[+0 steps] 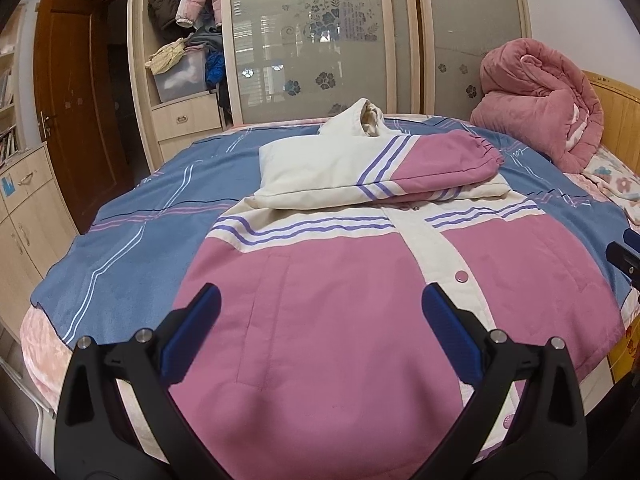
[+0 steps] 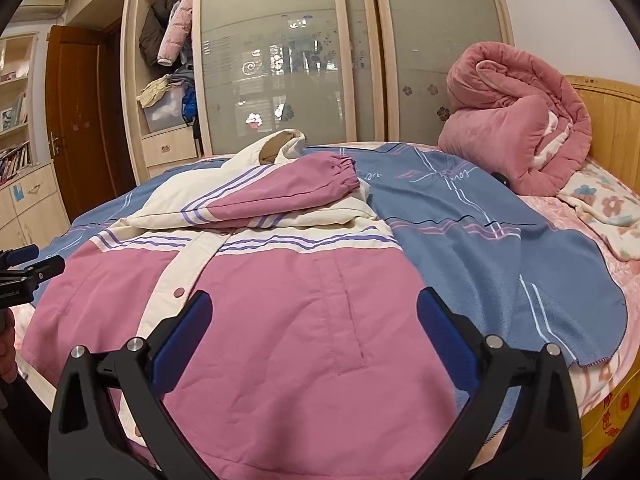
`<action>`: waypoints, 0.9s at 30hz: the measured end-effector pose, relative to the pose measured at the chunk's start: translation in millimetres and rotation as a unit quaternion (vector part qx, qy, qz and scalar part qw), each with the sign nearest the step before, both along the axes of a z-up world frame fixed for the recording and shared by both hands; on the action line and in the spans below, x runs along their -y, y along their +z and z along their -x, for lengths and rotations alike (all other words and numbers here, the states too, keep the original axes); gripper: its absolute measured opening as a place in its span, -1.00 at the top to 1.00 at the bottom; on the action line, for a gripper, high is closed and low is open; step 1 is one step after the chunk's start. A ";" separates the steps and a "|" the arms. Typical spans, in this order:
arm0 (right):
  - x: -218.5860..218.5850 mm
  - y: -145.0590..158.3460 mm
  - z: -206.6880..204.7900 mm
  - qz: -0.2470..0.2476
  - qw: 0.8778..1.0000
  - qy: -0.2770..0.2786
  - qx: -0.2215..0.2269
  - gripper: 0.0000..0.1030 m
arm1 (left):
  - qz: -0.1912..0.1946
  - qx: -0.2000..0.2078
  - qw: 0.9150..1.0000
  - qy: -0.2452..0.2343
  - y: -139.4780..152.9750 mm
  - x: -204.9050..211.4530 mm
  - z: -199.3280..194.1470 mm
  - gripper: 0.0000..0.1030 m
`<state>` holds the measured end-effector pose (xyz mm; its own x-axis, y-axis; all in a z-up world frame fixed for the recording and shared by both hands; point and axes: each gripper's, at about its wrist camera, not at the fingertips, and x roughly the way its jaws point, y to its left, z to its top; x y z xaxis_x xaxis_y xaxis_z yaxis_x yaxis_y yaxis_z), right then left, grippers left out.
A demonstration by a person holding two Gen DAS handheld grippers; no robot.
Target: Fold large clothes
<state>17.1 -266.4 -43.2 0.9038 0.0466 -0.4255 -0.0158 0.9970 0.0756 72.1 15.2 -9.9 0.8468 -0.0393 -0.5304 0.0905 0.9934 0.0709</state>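
A large pink and cream jacket (image 1: 340, 292) with purple stripes lies front up on the bed; it also shows in the right wrist view (image 2: 272, 312). Both sleeves (image 1: 420, 160) are folded across the chest, the pink cuff (image 2: 340, 172) on top, the cream hood (image 1: 360, 118) at the far end. My left gripper (image 1: 320, 312) is open above the jacket's lower left half, holding nothing. My right gripper (image 2: 314, 316) is open above the lower right half by the pocket slit, holding nothing. Each gripper shows at the edge of the other's view, the right (image 1: 624, 258) and the left (image 2: 24, 272).
The jacket rests on a blue blanket (image 1: 140, 220) over the bed. A rolled pink quilt (image 1: 536, 100) sits at the head by the wooden headboard (image 2: 608, 120). A wardrobe with glass sliding doors (image 1: 312, 40) stands behind; a brown door (image 1: 68, 100) and cabinets are at left.
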 end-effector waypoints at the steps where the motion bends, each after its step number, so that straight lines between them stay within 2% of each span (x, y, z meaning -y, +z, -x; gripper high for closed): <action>1: -1.1 -0.3 -0.6 0.000 1.000 0.002 -0.001 -0.97 | 0.000 -0.001 1.000 0.000 -0.3 -0.3 -0.4 -0.96; 27: -3.1 3.0 -5.3 -0.002 1.000 0.013 0.006 -0.97 | 0.010 -0.013 1.000 -0.016 -4.1 1.2 -3.8 -0.96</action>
